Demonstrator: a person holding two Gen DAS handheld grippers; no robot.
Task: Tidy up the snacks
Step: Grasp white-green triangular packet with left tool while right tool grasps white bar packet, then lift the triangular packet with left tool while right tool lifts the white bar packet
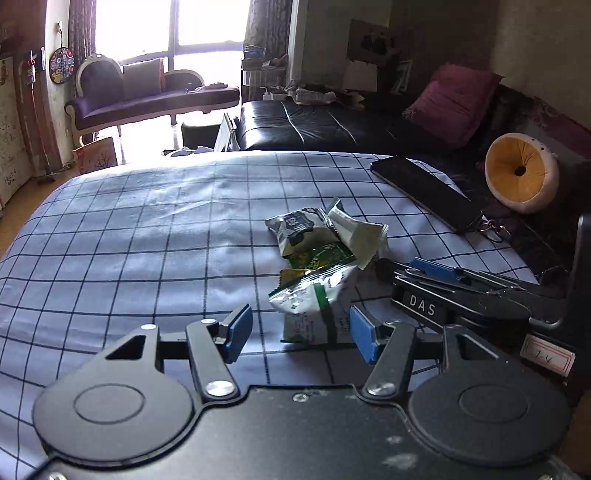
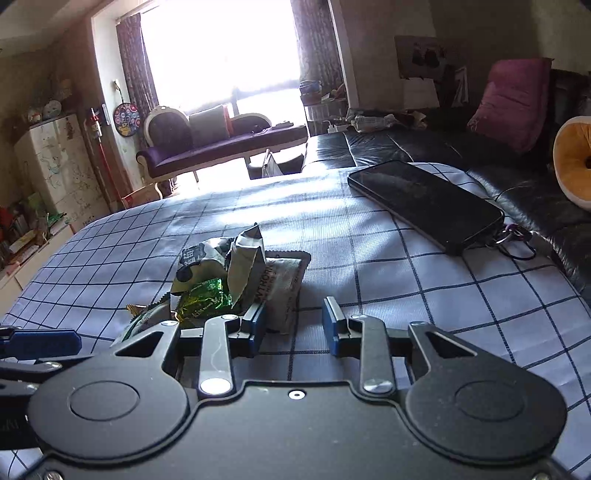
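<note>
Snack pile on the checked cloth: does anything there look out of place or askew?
The crumpled snack packets lie jumbled atop one another, not sorted. A black smartphone with a key ring sits at the cloth's far right edge, unrelated to snacks.

The left wrist camera sits just behind the left gripper (image 1: pixel 301 334), low over the checked tablecloth (image 1: pixel 147 229), facing the far window (image 1: pixel 166 29) at upper centre of the frame. The snack pile (image 1: pixel 321 266) lies close ahead, right of centre; the right gripper (image 1: pixel 436 273) enters from the right edge.

The right wrist camera sits just behind the right gripper (image 2: pixel 293 326), equally low, facing the same window (image 2: pixel 221 55). Here the snack pile (image 2: pixel 229 280) lies left of centre.

Both views share the pile, the tablecloth (image 2: pixel 443 295), the phone (image 1: pixel 424 192) (image 2: pixel 424 203) and the black sofa (image 1: pixel 332 125) (image 2: pixel 388 144).
</note>
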